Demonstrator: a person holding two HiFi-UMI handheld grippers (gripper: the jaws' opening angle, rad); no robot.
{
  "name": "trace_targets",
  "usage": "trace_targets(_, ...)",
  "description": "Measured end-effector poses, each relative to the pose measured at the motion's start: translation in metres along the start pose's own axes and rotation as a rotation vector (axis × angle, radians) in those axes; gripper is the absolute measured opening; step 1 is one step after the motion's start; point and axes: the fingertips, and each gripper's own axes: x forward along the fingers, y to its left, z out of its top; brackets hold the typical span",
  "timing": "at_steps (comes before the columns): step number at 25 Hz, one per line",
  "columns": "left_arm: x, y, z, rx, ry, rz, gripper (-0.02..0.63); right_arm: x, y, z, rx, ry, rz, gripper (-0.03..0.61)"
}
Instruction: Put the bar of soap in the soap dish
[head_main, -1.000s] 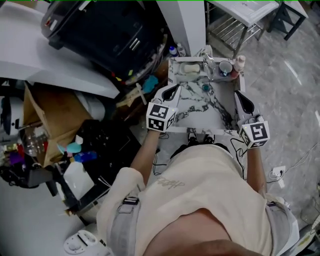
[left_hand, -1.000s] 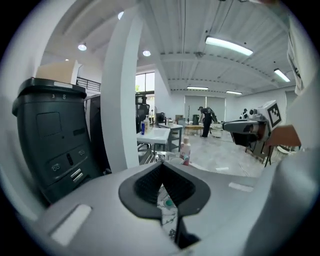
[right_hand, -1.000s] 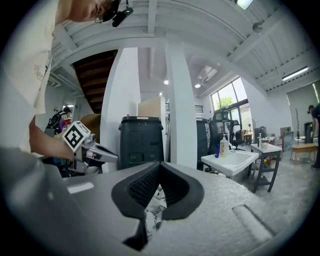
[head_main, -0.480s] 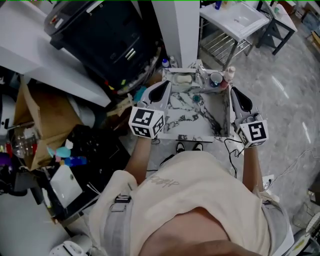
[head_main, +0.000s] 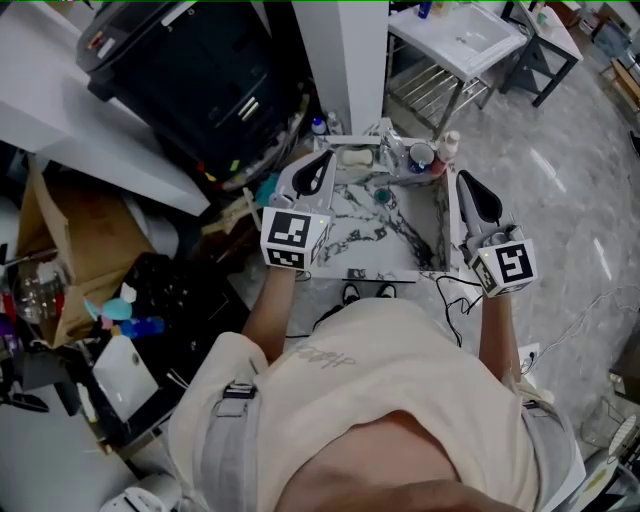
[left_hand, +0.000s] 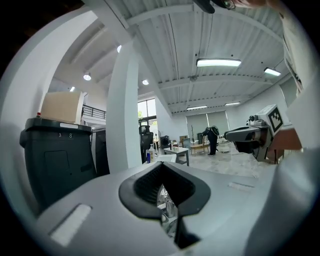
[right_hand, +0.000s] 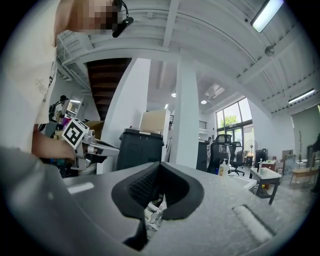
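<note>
Head view: pale bar of soap (head_main: 357, 157) lies in white soap dish (head_main: 342, 163).
Left gripper (head_main: 321, 165): clenched, empty.
Right gripper (head_main: 467, 186): clenched, empty.

The left gripper (head_main: 318, 172) and the right gripper (head_main: 472, 192) are held level and well apart, carried on the outstretched left forearm (head_main: 270, 305) and right forearm (head_main: 497, 330). Both pairs of jaws are pressed together, with nothing caught between the fingertips.

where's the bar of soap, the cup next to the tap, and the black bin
bar of soap (head_main: 356, 157), head view, middle of the pale bar
cup (head_main: 422, 154), head view, its open top
black bin (left_hand: 55, 165), left gripper view, its front wall
</note>
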Motion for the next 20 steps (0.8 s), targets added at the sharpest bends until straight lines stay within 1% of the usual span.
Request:
trace_targets(4, 0.003, 0.0, -0.007, -0.028, 0.017, -0.02, 0.017, -0.001, 0.003, -0.005, 0.006, 0.015, 0.002, 0.0)
trace_targets(10, 0.001, 0.001, -0.008, -0.032, 0.018, -0.019, 0.017, -0.001, 0.006, -0.006, 0.014, 0.013, 0.0, 0.0)
trace_targets(15, -0.004, -0.004, -0.019, -0.032, 0.046, -0.031, 0.017, -0.001, 0.011, -0.015, 0.047, 0.021, -0.011, 0.0)
trace_targets(18, -0.006, -0.004, -0.022, -0.03, 0.052, -0.03, 0.017, -0.001, 0.013, -0.018, 0.04, 0.03, -0.013, 0.0)
trace_targets(20, -0.006, -0.002, -0.021, -0.031, 0.048, -0.023, 0.017, -0.001, 0.012, -0.019, 0.007, 0.042, -0.024, 0.0)
